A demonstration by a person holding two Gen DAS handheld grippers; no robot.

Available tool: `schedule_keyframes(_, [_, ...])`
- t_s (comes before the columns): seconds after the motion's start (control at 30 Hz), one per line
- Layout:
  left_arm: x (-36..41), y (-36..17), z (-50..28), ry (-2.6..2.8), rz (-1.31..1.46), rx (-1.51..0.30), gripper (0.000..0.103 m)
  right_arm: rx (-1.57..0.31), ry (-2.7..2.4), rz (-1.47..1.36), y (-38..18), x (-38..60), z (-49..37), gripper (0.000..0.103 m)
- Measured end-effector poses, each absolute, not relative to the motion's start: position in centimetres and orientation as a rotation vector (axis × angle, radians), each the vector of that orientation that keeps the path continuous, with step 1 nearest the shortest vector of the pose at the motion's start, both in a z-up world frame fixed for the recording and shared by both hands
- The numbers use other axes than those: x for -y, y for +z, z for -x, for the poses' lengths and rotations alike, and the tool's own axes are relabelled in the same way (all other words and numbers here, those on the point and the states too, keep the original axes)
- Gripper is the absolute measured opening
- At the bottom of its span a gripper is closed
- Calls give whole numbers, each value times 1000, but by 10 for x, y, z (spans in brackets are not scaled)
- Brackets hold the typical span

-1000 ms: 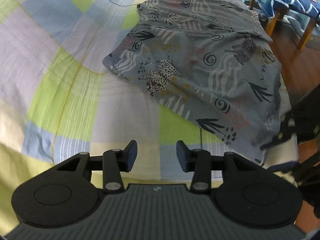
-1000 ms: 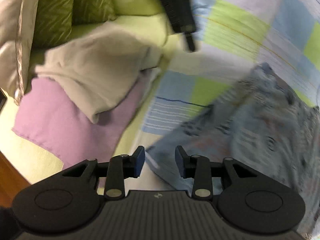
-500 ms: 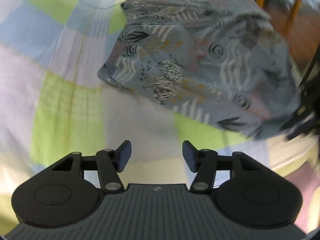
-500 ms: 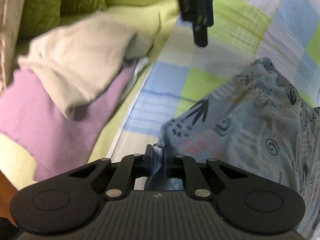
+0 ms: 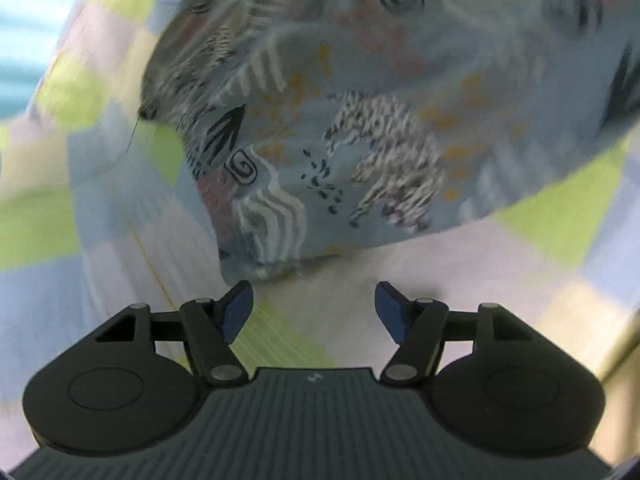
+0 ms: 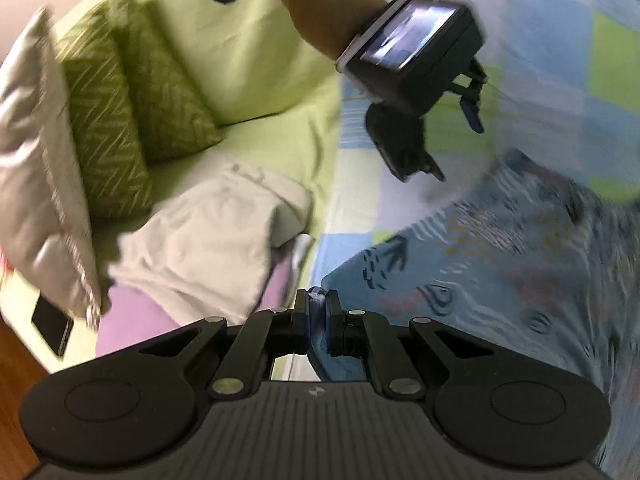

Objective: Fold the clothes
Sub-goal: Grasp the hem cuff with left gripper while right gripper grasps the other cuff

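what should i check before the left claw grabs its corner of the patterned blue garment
1. Right claw pinching the patterned garment: ok, fabric sits between its closed fingers.
2. Left claw wide enough: ok, jaws are opening, nothing between them.
3. Garment corner ahead of the left claw: ok, just beyond the fingertips, not yet between them.
4. Only one layer at that corner: cannot tell, picture is blurred.
5. Checked bedsheet free of the left fingers: ok.
6. Pile of beige cloth apart from the garment: ok, lying to one side.
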State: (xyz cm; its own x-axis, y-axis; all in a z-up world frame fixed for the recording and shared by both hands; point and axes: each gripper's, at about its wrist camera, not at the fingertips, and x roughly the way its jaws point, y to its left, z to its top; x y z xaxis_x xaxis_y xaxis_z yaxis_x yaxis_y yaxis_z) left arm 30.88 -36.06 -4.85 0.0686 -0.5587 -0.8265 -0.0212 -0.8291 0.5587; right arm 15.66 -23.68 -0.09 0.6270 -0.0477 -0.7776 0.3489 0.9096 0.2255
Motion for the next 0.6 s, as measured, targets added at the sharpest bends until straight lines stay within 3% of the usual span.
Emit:
schedule_keyframes(0.13, [381, -66, -320, -1839, -2001, 764, 55, -861, -276, -449, -1, 230, -145, 6])
schedule_keyframes(0.3, [385, -71, -331, -1901, -1998, 1054, 53, -864, -315, -506, -3, 221, -134, 6])
schedule_keyframes(0.4, [382, -75, -339, -1904, -1993, 1209, 41, -853, -352, -541, -3, 228, -129, 6])
schedule_keyframes(0.57, [379, -82, -340, -1912, -2064, 1319, 22, -822, -365, -538, 1, 239, -133, 6])
schedule_keyframes(0.6, [381, -82, -339, -1916, -2085, 1309, 11, -818, -367, -541, 2, 240, -134, 6])
